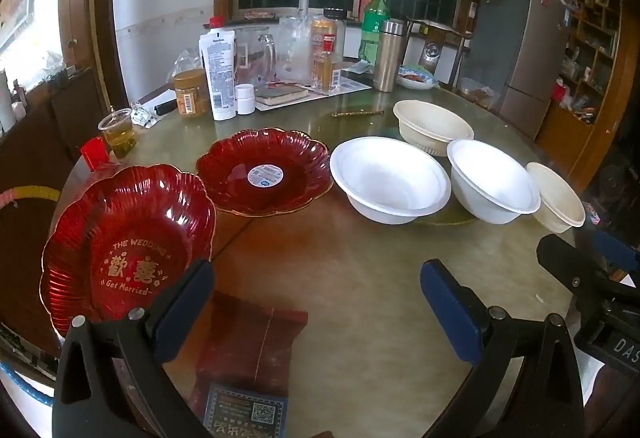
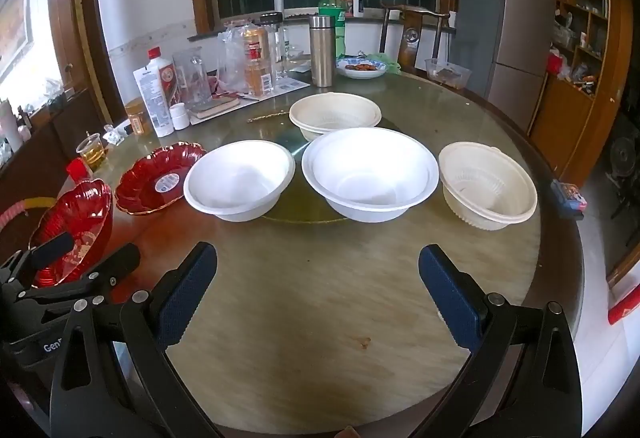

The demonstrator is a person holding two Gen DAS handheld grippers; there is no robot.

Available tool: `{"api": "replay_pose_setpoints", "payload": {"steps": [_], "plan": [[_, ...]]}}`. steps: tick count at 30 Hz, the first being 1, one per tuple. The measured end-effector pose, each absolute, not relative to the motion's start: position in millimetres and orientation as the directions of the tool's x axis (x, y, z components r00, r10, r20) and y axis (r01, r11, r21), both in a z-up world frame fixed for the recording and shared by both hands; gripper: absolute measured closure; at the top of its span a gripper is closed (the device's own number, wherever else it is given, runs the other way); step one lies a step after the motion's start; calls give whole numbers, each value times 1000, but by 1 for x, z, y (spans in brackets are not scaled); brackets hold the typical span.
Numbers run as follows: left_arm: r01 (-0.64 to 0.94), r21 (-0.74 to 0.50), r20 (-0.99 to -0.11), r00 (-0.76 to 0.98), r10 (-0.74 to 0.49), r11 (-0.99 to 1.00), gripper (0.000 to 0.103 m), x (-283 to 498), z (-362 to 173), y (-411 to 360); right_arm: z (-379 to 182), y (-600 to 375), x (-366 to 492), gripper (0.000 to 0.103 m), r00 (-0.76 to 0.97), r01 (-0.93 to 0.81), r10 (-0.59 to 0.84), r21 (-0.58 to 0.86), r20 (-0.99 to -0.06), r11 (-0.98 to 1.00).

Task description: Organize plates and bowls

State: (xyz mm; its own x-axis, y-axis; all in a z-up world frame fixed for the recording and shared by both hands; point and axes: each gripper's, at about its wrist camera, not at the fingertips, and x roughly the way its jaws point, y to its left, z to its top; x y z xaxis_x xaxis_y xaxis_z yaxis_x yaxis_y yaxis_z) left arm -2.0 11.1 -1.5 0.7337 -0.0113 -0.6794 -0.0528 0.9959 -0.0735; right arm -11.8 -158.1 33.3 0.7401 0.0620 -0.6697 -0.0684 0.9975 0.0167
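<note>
You have bare table near you; the white bowls and red plates block the far side.

My right gripper hangs over the bare near part of the round glass-topped wooden table, blue-padded jaws spread wide with nothing between them. At twelve o'clock sits a large white foam bowl; a second white foam bowl stands at eleven. A cream ribbed plastic bowl is at one o'clock, another cream plastic bowl behind. Two red scalloped glass plates lie at ten and nine. The left gripper shows at nine, beside the nearer red plate.
</note>
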Motion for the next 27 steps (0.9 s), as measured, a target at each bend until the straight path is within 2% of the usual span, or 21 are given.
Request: {"api": "replay_pose_setpoints", "payload": {"steps": [27], "plan": [[-47,-77,-674,738,-17,996,0,-6,3,11,30,-157,-9,1,734,-62,55,13,-677,998]]}}
